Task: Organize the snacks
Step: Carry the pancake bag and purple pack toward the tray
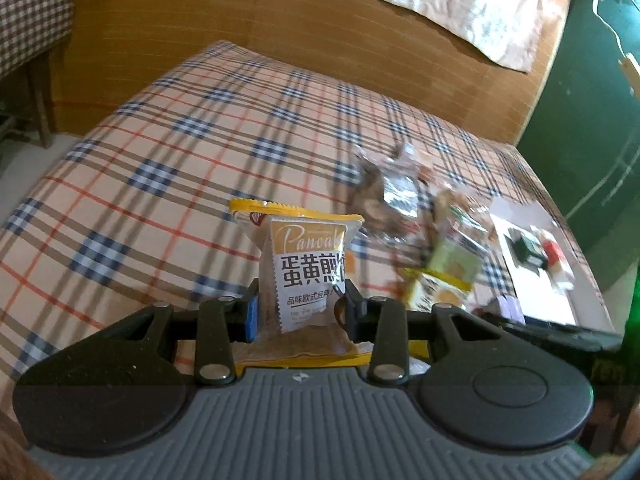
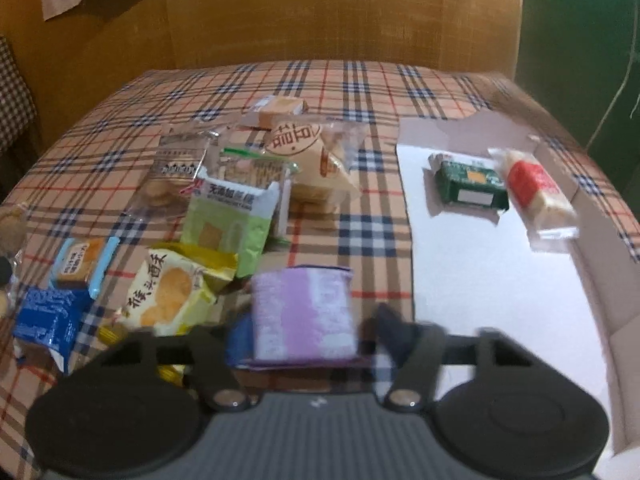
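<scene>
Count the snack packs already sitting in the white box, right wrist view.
2. A green pack lies at the far end of the white box, and a red-and-white pack sits just right of it. The box's near end is partly hidden by the tongs.

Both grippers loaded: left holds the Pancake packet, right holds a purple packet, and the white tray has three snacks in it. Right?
Not quite: the white tray holds two snacks, a green packet and a red-labelled one, per the right wrist view. The rest stands: the left gripper holds the Pancake packet, the right gripper the purple packet.
</scene>
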Available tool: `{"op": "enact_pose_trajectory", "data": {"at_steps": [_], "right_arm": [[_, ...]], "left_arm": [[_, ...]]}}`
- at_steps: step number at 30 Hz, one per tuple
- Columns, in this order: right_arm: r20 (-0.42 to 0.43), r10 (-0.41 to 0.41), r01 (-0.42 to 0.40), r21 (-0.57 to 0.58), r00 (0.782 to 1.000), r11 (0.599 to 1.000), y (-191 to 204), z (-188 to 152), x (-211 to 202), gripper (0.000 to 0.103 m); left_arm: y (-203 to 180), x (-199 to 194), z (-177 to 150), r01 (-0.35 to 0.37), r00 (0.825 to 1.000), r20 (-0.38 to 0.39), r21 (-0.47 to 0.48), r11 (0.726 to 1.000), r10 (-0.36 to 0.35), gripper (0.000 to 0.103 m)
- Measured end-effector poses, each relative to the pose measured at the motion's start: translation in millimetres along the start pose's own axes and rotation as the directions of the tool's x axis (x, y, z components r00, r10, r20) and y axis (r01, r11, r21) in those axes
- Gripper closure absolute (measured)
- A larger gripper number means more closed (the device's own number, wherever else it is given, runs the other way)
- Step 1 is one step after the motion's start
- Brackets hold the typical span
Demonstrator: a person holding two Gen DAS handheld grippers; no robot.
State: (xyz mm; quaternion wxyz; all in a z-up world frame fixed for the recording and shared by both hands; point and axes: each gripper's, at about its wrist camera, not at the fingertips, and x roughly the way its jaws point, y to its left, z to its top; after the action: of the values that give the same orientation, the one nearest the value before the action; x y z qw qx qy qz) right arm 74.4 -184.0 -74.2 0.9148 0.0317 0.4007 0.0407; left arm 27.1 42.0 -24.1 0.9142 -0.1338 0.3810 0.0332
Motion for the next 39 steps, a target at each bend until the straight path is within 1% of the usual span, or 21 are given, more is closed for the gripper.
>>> {"op": "enact_pose_trajectory", "data": {"at_steps": [1,3,11,17,26,39], "right_arm": [[-0.006,-0.001,0.001,0.007,1.000,1.000,-3,1,-1,0.057],[-0.007,0.051,-0.051,0.037,0.999,0.998,-11,2,-4,0.057],[0.041,0.084,-0.085,0.032,0.996,0.996,-11,5,-37,0.057],[0.079,0.110,-0.112,0.019,0.991,0.994,-14,11,-67,0.057],[0.122,0.106,-0.110,0.022,0.987,0.994,-28,11,-100,0.057],[0.149,0.087,-0.094,0.043,0.985,0.995,-50,4,-122,0.057]], "left_arm": [[-4,1,-1,0.002,1.000,-0.003,0.004,1.000,-0.002,0.057],[-9,0,-4,0.009,1.000,-0.006,0.015,1.000,-0.009,0.057],[-35,-10,-10,0.009,1.000,0.006,0.065,0.998,-0.010,0.057],[-52,-18,-13,0.031,0.999,0.013,0.096,0.995,-0.032,0.057],[-83,-27,-18,0.051,0.998,0.016,0.149,0.987,-0.054,0.057],[-121,-35,-26,0.084,0.996,0.013,0.200,0.976,-0.089,0.057]]}}
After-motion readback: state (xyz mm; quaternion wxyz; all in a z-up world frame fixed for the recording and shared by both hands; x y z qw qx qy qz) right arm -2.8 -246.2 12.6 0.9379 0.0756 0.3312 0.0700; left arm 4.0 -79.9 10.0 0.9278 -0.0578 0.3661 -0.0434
